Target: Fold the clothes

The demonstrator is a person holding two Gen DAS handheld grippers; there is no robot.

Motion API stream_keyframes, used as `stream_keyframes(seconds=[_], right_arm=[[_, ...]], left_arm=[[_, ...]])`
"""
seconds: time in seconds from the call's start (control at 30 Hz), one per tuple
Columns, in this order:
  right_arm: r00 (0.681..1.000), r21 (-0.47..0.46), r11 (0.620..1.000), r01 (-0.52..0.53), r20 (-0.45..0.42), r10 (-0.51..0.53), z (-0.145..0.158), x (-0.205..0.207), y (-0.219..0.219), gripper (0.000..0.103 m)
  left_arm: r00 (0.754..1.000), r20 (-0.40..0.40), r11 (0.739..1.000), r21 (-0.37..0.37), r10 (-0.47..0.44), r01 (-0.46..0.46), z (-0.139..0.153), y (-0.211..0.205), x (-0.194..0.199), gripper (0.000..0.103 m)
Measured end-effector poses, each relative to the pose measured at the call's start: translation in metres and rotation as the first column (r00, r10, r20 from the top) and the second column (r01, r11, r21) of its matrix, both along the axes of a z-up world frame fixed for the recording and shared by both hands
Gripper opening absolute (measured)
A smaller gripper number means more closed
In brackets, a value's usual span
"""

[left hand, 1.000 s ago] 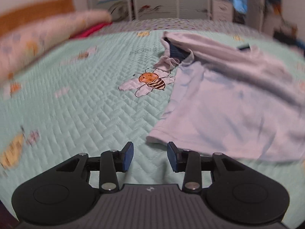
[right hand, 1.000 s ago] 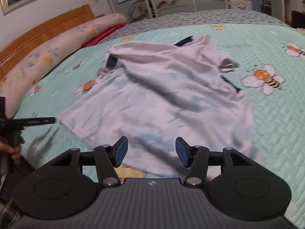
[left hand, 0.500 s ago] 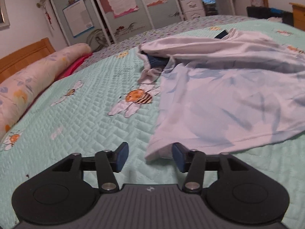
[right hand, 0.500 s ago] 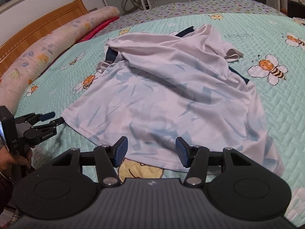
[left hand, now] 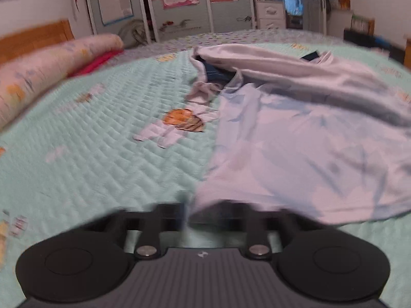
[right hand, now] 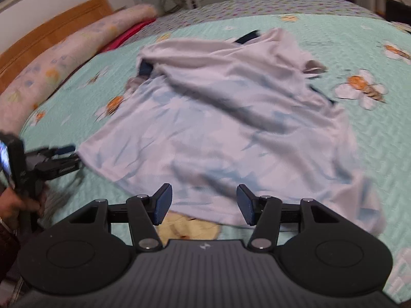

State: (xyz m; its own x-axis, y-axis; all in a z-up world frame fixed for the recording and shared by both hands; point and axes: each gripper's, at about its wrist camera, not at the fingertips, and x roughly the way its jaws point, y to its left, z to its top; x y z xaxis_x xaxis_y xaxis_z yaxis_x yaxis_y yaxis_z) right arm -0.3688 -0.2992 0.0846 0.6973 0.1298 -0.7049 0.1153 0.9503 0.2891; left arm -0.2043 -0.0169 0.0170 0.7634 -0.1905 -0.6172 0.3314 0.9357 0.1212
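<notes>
Bedroom, mint quilted bedspread [right hand: 346, 38] with bee prints, long floral pillow [left hand: 38, 71] and wooden headboard [right hand: 51, 33] off at 10 o'clock in both views. Pale blue-white shirt [right hand: 231, 128] lies spread but rumpled mid-bed, its far part bunched or flopped over itself, dark collar trim showing at 12 o'clock; long axis runs roughly 6 to 12 in the right wrist view, hem toward the cameras, collar away.

Key relation: hem corner on the pillow side sits right at the left gripper [left hand: 190, 210]. In the left wrist view the shirt fills 1 to 3 o'clock and its near corner comes down to the fingertips at 6 o'clock. Heavy motion blur there; cloth seems to overlap the right-hand finger, so the jaws may be closing on the corner, but whether they are together or apart is not readable. Right wrist view shows the same gripper at 9 o'clock, tips at the corner, held by a hand [right hand: 15, 202].

Right gripper [right hand: 204, 205] has jaws wide apart, nothing between the pads, poised just over the middle of the hem edge at 6 o'clock; other hem corner lies at its 4 o'clock.

Left is nearer its corner; right has further to go sideways. Shirt is not neatly folded as it lies
</notes>
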Motion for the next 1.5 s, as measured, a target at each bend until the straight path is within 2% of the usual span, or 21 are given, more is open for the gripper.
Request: stream_keyframes(seconds=[0.13,0.2,0.33,0.5,0.57,0.67,0.7,0.73,0.77,0.8,0.9,0.97,1.1,1.13,1.17,1.23,1.3,1.33,1.4,1.5], right_arm=[[0.991,-0.008,0.991,0.135,0.0,-0.135,-0.004,-0.02,-0.043,0.056],[0.979,-0.012,0.979,0.202,0.0,-0.202,-0.006,-0.031,-0.065,0.056],[0.95,-0.02,0.95,0.311,-0.003,-0.311,-0.013,-0.05,-0.101,0.056],[0.967,-0.016,0.967,0.255,0.025,-0.254,-0.021,-0.052,-0.096,0.056],[0.977,-0.068,0.975,0.212,0.035,-0.21,-0.02,-0.042,-0.086,0.056],[0.983,-0.104,0.978,0.181,0.0,-0.182,-0.029,-0.023,-0.086,0.056],[0.985,-0.08,0.982,0.17,-0.012,-0.171,-0.033,-0.018,-0.091,0.056],[0.987,-0.052,0.986,0.157,-0.024,-0.158,-0.037,-0.013,-0.095,0.049],[0.986,-0.016,0.987,0.162,-0.037,-0.163,-0.041,-0.008,-0.102,0.019],[0.98,0.025,0.98,0.196,-0.045,-0.194,-0.043,-0.005,-0.112,0.004],[0.949,0.119,0.941,0.316,-0.064,-0.31,-0.048,0.001,-0.143,0.002],[0.925,0.109,0.918,0.38,-0.067,-0.375,-0.054,-0.001,-0.159,0.002],[0.92,0.088,0.915,0.393,-0.025,-0.392,-0.055,-0.013,-0.172,0.003],[0.922,0.07,0.92,0.386,-0.004,-0.387,-0.049,-0.019,-0.169,0.008],[0.925,0.051,0.925,0.377,0.017,-0.379,-0.043,-0.025,-0.166,0.022],[0.94,0.004,0.942,0.334,0.075,-0.334,-0.028,-0.038,-0.154,0.027],[0.974,-0.107,0.972,0.208,0.111,-0.196,-0.018,-0.049,-0.123,0.029],[0.985,-0.166,0.976,0.142,0.121,-0.123,-0.014,-0.055,-0.107,0.035],[0.995,-0.337,0.942,0.006,0.091,0.027,-0.018,-0.061,-0.071,0.039],[0.99,-0.537,0.835,-0.118,0.003,0.142,-0.035,-0.065,-0.038,0.039]], left_arm=[[0.997,0.01,0.996,-0.05,0.076,-0.075,0.009,0.004,-0.005,0.0],[0.994,0.002,0.99,-0.093,0.109,-0.108,0.02,0.009,-0.011,0.0],[0.99,0.045,0.985,-0.114,0.135,-0.129,0.047,0.011,-0.03,0.0],[0.979,0.084,0.975,-0.137,0.184,-0.172,0.078,0.012,-0.051,0.0],[0.975,0.089,0.971,-0.145,0.204,-0.19,0.085,0.014,-0.056,0.0],[0.971,0.089,0.968,-0.138,0.221,-0.207,0.093,0.016,-0.059,0.0],[0.972,0.089,0.97,-0.127,0.219,-0.207,0.094,0.015,-0.06,0.0],[0.972,0.088,0.972,-0.115,0.217,-0.207,0.095,0.014,-0.06,0.0],[0.973,0.084,0.974,-0.1,0.214,-0.205,0.093,0.013,-0.06,0.0],[0.974,0.081,0.975,-0.085,0.21,-0.203,0.091,0.012,-0.06,0.0],[0.979,0.063,0.981,-0.032,0.192,-0.191,0.08,0.005,-0.058,0.0],[0.984,0.039,0.985,0.012,0.173,-0.173,0.066,-0.003,-0.056,0.0],[0.987,0.001,0.986,0.045,0.162,-0.162,0.046,-0.01,-0.053,0.0],[0.987,-0.008,0.986,0.049,0.161,-0.161,0.042,-0.011,-0.052,0.0],[0.986,-0.01,0.986,0.043,0.164,-0.164,0.043,-0.01,-0.052,0.0],[0.985,-0.013,0.985,0.033,0.17,-0.169,0.045,-0.009,-0.05,0.0],[0.984,-0.016,0.984,0.022,0.176,-0.175,0.047,-0.007,-0.048,0.0],[0.984,-0.017,0.984,0.016,0.178,-0.178,0.048,-0.006,-0.048,0.0],[0.983,-0.02,0.983,0.009,0.181,-0.181,0.049,-0.006,-0.046,0.0],[0.984,-0.013,0.984,0.01,0.178,-0.178,0.052,-0.006,-0.046,0.0]])
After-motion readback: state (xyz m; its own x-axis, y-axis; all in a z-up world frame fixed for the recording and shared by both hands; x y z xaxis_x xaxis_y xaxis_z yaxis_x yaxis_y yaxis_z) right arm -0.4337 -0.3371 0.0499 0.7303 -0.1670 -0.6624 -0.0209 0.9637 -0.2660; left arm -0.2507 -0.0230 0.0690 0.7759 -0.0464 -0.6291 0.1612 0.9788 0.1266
